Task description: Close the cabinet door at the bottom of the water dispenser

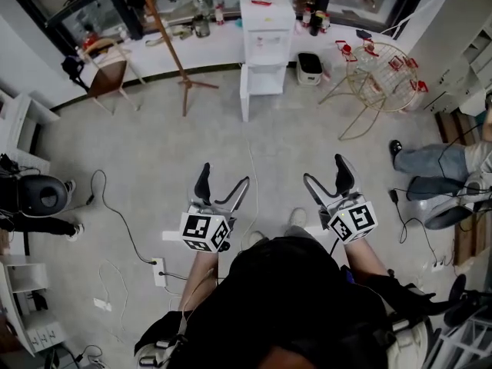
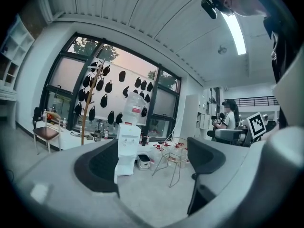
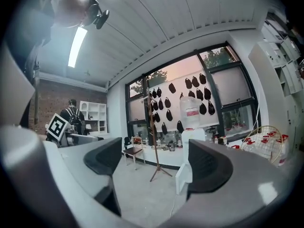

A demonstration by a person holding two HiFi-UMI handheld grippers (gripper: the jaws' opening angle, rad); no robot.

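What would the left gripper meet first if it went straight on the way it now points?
The way looks free across the floor near the left gripper. Far ahead, probably the water dispenser or the small white box beside it; depth is too unclear to say which.

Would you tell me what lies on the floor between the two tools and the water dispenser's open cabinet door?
Head view: bare grey floor, crossed only by a thin white cord leading toward the dispenser.
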